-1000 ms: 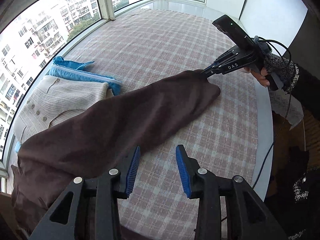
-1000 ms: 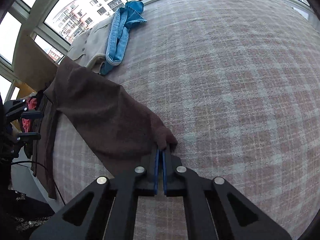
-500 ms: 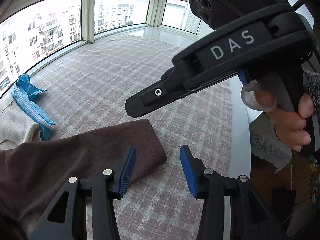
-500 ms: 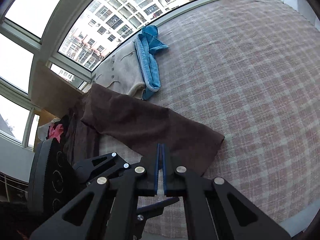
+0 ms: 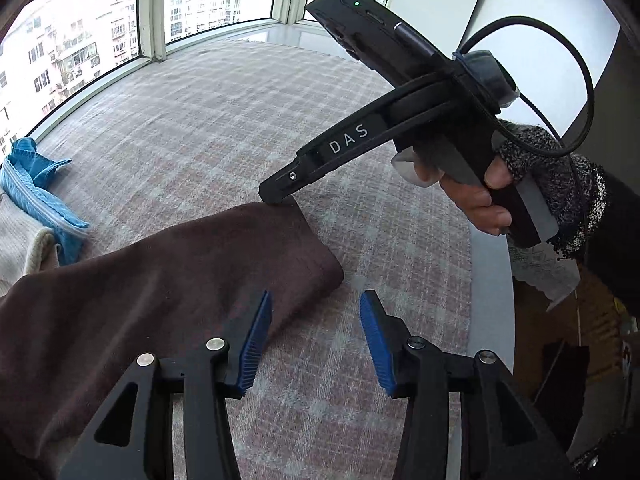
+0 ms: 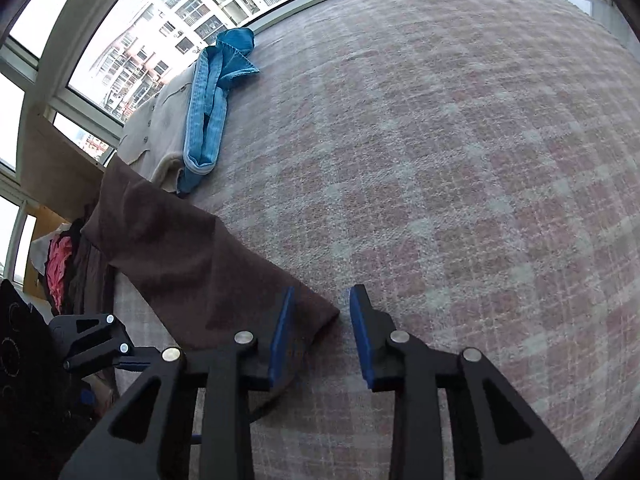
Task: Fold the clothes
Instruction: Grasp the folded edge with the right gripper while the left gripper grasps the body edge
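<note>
A long brown garment [image 5: 160,280] lies stretched over the plaid cloth, its free end pointing at the table's right edge. My left gripper [image 5: 316,340] hovers open just before that end, with the left pad over the fabric's near corner. My right gripper [image 6: 322,332] is open too, and the far corner of the brown garment [image 6: 208,264] reaches in between its blue pads [image 6: 282,336]. In the left wrist view a hand holds the right gripper [image 5: 276,196] tip-down at that far corner. The left gripper [image 6: 92,344] shows at the lower left of the right wrist view.
A folded cream cardigan [image 6: 160,128] and a blue denim piece [image 6: 212,112] lie by the window, also the cardigan [image 5: 20,248] and denim [image 5: 32,188]. More clothes are piled off the table [image 6: 60,264]. The table's edge [image 5: 488,320] runs at the right.
The right gripper was shut on the garment's end, let it go and rose still shut, and now sits low and open at the far corner. The left gripper moved along to the garment's end.
</note>
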Motion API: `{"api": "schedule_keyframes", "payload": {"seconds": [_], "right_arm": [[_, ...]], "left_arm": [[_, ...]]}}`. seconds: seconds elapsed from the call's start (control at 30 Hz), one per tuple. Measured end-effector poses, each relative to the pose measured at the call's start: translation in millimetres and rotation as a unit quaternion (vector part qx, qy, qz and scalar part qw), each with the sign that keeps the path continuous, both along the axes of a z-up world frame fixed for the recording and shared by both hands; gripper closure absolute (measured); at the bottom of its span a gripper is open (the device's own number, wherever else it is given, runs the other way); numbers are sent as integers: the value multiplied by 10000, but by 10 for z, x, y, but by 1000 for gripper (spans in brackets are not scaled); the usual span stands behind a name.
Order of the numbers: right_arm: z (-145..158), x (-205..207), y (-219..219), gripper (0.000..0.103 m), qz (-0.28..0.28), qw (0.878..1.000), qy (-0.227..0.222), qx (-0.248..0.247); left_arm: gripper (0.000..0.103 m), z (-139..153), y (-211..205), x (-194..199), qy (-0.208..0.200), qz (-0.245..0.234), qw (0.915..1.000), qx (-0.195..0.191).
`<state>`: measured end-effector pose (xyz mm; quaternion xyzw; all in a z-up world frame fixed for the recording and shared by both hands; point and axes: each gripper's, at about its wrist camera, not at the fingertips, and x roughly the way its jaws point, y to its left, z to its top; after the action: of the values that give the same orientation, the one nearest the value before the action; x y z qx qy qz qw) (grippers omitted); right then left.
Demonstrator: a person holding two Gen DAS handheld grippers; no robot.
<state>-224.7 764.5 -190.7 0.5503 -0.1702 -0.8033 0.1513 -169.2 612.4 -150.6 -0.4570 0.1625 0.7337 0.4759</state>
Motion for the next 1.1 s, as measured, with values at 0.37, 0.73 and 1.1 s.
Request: {"api": "schedule_keyframes", "payload": {"seconds": [0.37,0.73,1.1], "right_arm": [[12,98,-258,65,1052,9886,582,910],[76,24,-251,98,1110,9915,91,667],[666,59,-283,98,241,9946,-148,-994]], "left_arm": [[59,-233,18,-73,-47,77,9997,-210],[59,-171,-4,-107,-128,207,9995,-189],[57,235,67,-36,362,798,9948,529]]}}
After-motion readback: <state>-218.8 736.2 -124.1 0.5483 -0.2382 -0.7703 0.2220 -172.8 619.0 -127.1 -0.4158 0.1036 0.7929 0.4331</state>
